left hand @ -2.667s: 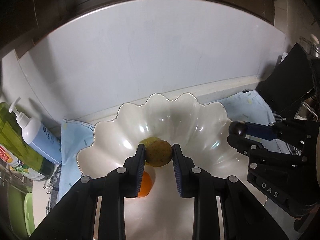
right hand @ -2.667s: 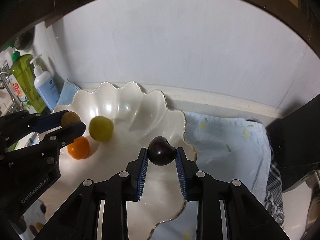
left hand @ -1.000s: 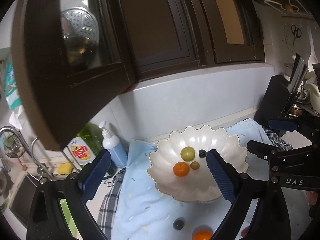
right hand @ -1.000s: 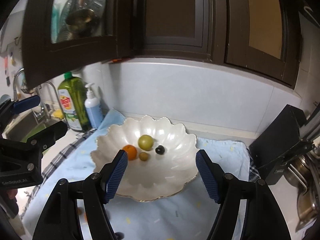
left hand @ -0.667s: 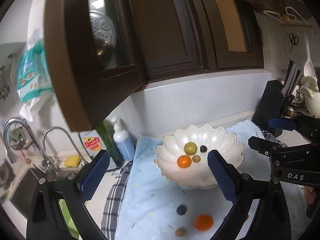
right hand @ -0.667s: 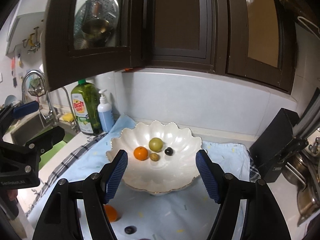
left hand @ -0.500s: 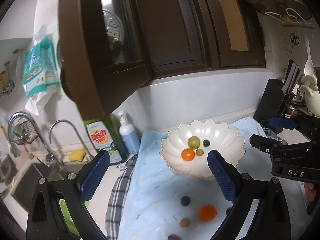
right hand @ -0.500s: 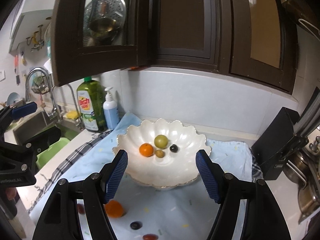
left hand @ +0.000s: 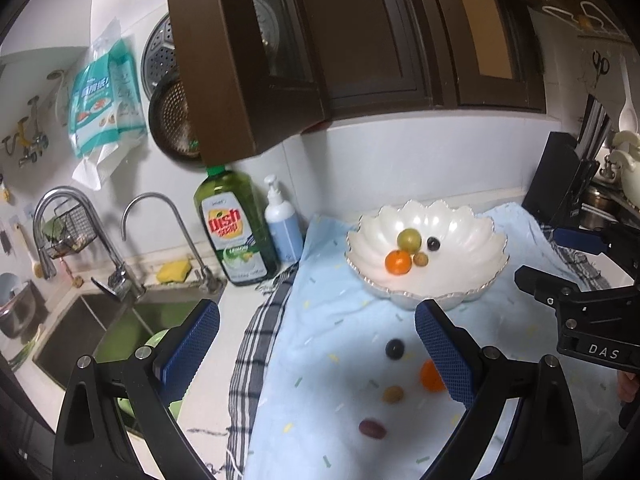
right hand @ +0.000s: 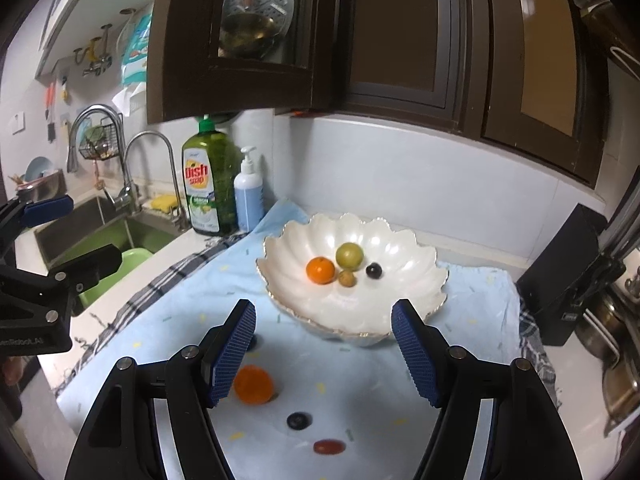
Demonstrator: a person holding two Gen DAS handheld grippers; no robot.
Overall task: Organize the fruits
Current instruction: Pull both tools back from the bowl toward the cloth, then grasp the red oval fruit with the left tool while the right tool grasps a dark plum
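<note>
Your left gripper [left hand: 316, 344] stands with its blue ribbed fingers [left hand: 442, 354] wide apart and nothing between them; your right gripper [right hand: 323, 350] is spread just as wide and is empty too.

Between and just below your left fingers, on the pale blue speckled cloth [left hand: 328, 320], lie a small dark round berry [left hand: 395, 349], a small tan round fruit [left hand: 393, 394] and a reddish oval grape [left hand: 372, 428]; a loose orange mandarin [left hand: 430, 376] sits half hidden behind your right-side finger of that gripper.

In your right wrist view the same mandarin [right hand: 254, 385] lies just beside the left-side finger, with the dark berry [right hand: 298, 421] and the red grape [right hand: 329, 447] lower down between the fingers.

Beyond both pairs of fingertips stands the white scalloped ceramic bowl [right hand: 400, 300] on the cloth; it holds a second orange mandarin [right hand: 320, 270], a round yellow-green fruit [right hand: 349, 255], a small tan fruit [right hand: 347, 279] and a small dark berry [right hand: 373, 270], close together near its middle.

Farther out to the left of your fingers are a green dish-soap bottle [left hand: 234, 232] and a white-and-blue pump bottle [left hand: 282, 226] against the wall; past them, a steel sink [left hand: 92, 328] with two curved taps; dark brown wall cabinets [right hand: 400, 40] hang above; a black knife block [right hand: 560, 276] stands to the right.
</note>
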